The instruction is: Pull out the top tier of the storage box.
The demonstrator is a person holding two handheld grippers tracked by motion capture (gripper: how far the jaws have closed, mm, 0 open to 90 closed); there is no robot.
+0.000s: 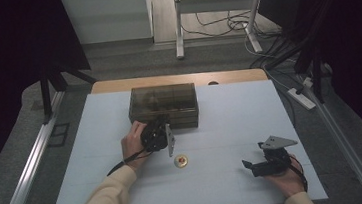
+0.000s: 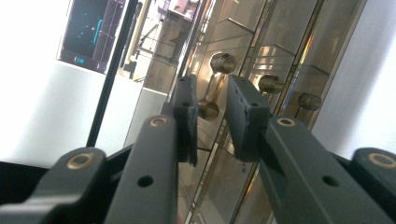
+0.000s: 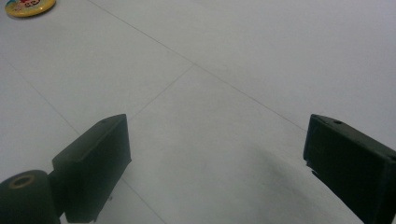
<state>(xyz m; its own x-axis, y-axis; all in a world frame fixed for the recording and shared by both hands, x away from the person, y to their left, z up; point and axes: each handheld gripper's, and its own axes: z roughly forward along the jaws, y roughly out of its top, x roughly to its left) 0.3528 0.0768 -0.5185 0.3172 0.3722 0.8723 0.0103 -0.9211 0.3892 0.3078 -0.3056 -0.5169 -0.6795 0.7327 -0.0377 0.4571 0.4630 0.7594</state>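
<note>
On the table, 1 left tool nearly clenched at 1 knob of 1 box; right tool released.

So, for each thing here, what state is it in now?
Brown see-through box: standing on the white table, its drawers look closed.
Drawer knob: between the left jaws; contact cannot be judged.
Left gripper: jaws slightly apart around the knob, turned on its side against the box front.
Right gripper: wide open, holding nothing, low over the table.
Round yellow badge: lying flat on the table, untouched.
</note>
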